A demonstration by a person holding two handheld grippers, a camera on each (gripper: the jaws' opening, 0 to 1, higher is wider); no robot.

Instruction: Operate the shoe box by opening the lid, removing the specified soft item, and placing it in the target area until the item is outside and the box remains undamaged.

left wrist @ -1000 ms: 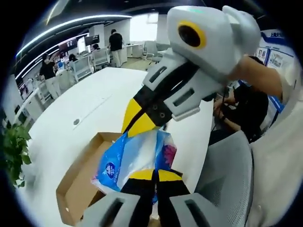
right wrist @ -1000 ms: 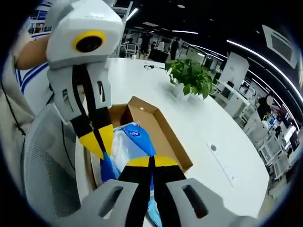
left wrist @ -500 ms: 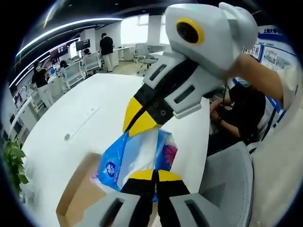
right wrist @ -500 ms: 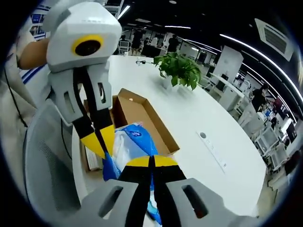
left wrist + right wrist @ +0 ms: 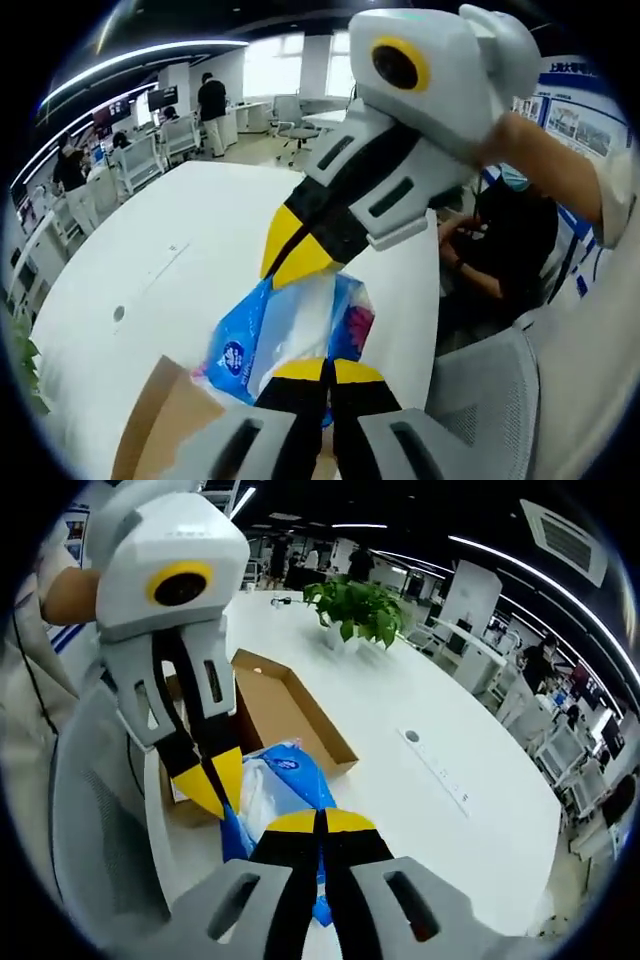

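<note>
Soft blue-and-white plastic tissue pack (image 5: 290, 335) held clear of open brown cardboard shoe box (image 5: 275, 705) near white tabletop (image 5: 440, 820) edge, pinched by left gripper (image 5: 325, 372) and right gripper (image 5: 322, 822), jaws clenched on wrapper; light, crushable, slippery film judged best gripped at ends.

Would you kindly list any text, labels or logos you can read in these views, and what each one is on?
No text here reads clearly.
Blue pack: a round white logo, its lettering too small to read.
Wall posters: blue headings and print, too blurred to read.
Box: no print that I can make out.
</note>
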